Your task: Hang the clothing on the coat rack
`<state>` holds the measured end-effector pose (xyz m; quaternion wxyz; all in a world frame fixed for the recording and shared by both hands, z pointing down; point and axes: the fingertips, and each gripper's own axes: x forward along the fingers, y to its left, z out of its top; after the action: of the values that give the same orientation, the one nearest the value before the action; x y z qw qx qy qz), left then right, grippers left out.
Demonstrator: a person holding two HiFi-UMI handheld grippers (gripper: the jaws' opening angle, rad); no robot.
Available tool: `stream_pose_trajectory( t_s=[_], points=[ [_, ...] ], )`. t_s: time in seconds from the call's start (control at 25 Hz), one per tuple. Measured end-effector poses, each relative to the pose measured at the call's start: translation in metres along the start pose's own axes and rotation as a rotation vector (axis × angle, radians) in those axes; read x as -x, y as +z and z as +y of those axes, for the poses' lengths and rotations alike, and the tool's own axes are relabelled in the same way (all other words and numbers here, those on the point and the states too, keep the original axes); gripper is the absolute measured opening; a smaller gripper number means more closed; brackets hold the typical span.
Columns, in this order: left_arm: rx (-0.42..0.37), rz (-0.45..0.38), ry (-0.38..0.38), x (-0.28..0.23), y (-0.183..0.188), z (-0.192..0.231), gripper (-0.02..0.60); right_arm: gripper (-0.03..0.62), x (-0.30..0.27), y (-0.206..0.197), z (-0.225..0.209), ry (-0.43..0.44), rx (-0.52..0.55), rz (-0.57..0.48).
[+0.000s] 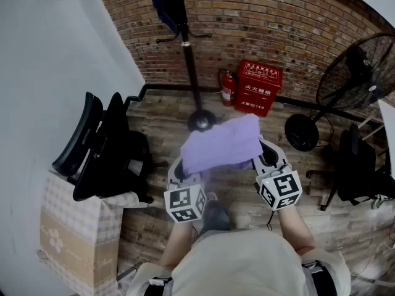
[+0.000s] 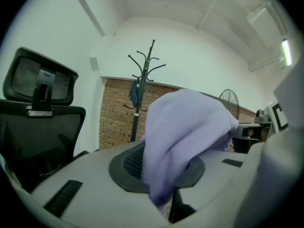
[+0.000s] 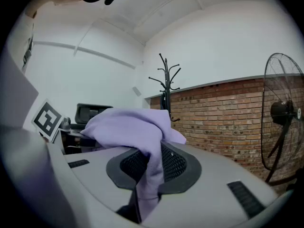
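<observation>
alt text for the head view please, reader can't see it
Seen from above, a person holds a lilac garment between the left gripper and the right gripper, facing a black coat rack by a brick wall. An office chair stands left; a red box and a fan right.

An office room: a brick wall (image 1: 278, 23) behind the coat rack (image 1: 188, 60), a black office chair (image 1: 99, 147) left of it, a fire extinguisher (image 1: 228, 89) and standing fan (image 1: 355, 73) right of it

Two grippers show, the left gripper (image 1: 179, 172) and the right gripper (image 1: 266, 158), plus one lilac garment (image 1: 222, 143). One coat rack (image 1: 188, 54), one fire extinguisher (image 1: 228, 90), one red box (image 1: 260, 88) and one fan (image 1: 355, 73) stand by. Chairs number two, the left chair (image 1: 105, 147) and the right chair (image 1: 355, 165), with one cardboard box (image 1: 68, 239).
</observation>
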<state>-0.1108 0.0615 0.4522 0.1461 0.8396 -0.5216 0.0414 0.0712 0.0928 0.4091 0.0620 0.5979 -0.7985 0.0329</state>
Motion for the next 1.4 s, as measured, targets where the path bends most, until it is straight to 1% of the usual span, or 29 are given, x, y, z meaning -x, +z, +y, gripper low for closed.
stream_pose_trajectory(
  t_s=[0.12, 0.28, 0.44, 0.6, 0.76, 0.92, 1.28, 1.4],
  points=[
    [0.022, 0.007, 0.012, 0.05, -0.024, -0.029, 0.061, 0.054, 0.055, -0.014, 0.011, 0.013, -0.026, 0.006],
    [0.011, 0.024, 0.02, 0.109, -0.046, -0.056, 0.063, 0.054, 0.119, -0.028, 0.031, 0.026, -0.027, 0.02],
    [-0.015, 0.011, 0.037, 0.151, -0.051, -0.069, 0.063, 0.054, 0.16, -0.032, 0.048, 0.049, -0.018, 0.007],
    [-0.028, -0.006, 0.047, 0.175, -0.051, -0.077, 0.063, 0.054, 0.181, -0.031, 0.059, 0.065, -0.029, -0.009],
    [-0.01, -0.013, 0.054, 0.187, -0.054, -0.078, 0.063, 0.054, 0.188, -0.029, 0.066, 0.081, -0.013, -0.018],
    [-0.007, -0.016, 0.057, 0.185, -0.052, -0.079, 0.063, 0.054, 0.187, -0.026, 0.064, 0.081, -0.011, -0.018],
    [-0.009, -0.01, 0.05, 0.154, -0.042, -0.075, 0.063, 0.057, 0.16, -0.022, 0.046, 0.084, -0.024, -0.02],
    [0.012, -0.007, 0.043, 0.137, -0.038, -0.07, 0.062, 0.057, 0.144, -0.019, 0.038, 0.083, -0.016, -0.021]
  ],
)
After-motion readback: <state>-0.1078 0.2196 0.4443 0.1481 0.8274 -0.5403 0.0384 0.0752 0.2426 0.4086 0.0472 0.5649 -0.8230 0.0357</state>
